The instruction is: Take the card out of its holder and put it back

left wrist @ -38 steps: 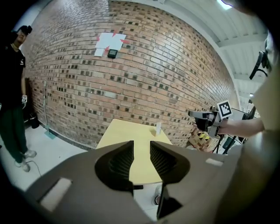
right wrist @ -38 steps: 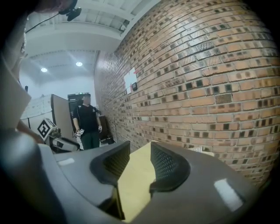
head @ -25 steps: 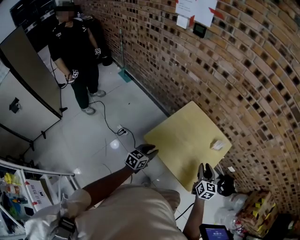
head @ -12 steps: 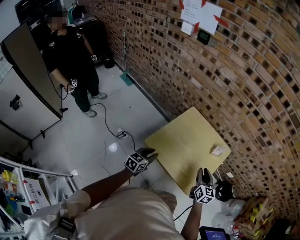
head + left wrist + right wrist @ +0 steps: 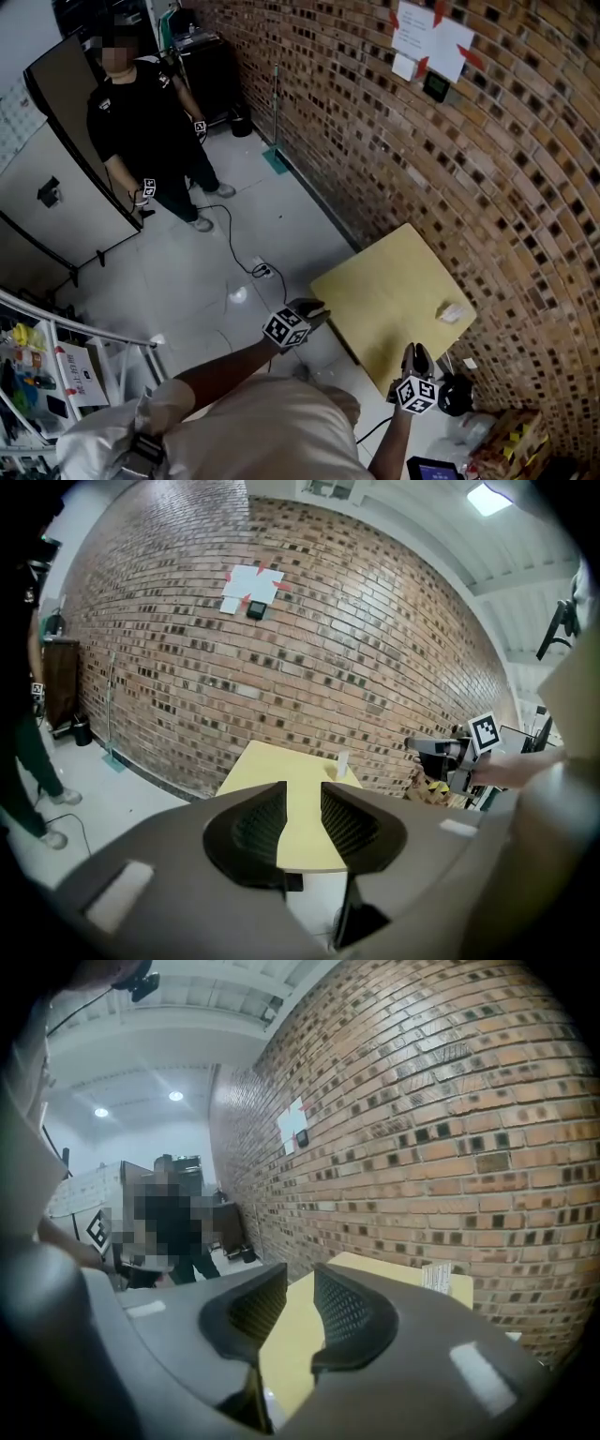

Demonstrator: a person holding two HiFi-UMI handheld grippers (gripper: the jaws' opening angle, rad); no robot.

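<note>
Two grippers in play: my left gripper [image 5: 317, 307] hovers off the table's [image 5: 384, 291] left corner, jaws spread and empty. My right gripper [image 5: 415, 352] is at the near edge, jaws closing on nothing. The card [image 5: 452, 312] stands far right, near the wall.

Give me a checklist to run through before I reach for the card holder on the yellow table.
1. Left gripper empty, jaws apart: ok.
2. Right gripper empty: ok, but its jaws are closing on nothing, so reopen them.
3. Card holder standing on the table near the brick wall: ok.
4. Card seated in the holder: cannot tell, too small.
5. Either gripper at the holder: not ok, both are at the table's near edges.
</note>
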